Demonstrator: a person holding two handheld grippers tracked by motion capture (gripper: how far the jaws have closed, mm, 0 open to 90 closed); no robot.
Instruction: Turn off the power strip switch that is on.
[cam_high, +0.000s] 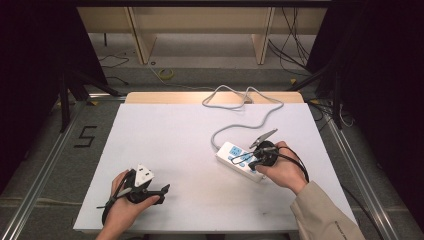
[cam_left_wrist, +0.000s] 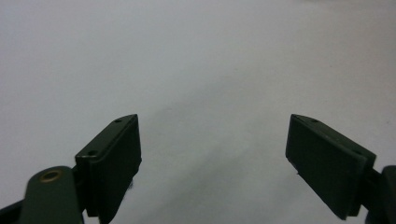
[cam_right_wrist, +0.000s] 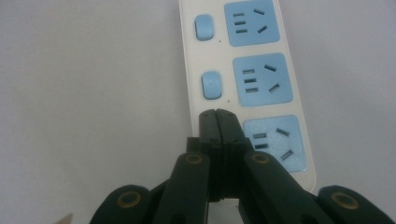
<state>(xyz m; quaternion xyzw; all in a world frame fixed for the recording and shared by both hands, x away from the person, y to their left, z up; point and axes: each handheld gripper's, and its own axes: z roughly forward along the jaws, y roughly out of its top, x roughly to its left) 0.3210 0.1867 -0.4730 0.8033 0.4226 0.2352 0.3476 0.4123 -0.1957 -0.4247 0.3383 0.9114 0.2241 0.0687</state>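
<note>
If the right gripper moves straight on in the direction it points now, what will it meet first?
Probably the power strip: the right gripper, its jaws shut, points at the third blue switch, beside the nearest socket. Whether the tips already touch it I cannot tell.

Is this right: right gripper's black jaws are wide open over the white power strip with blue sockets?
No. The right gripper has its jaws shut, pressed together over the white power strip with blue sockets, by its switch column. The right gripper view shows it.
</note>
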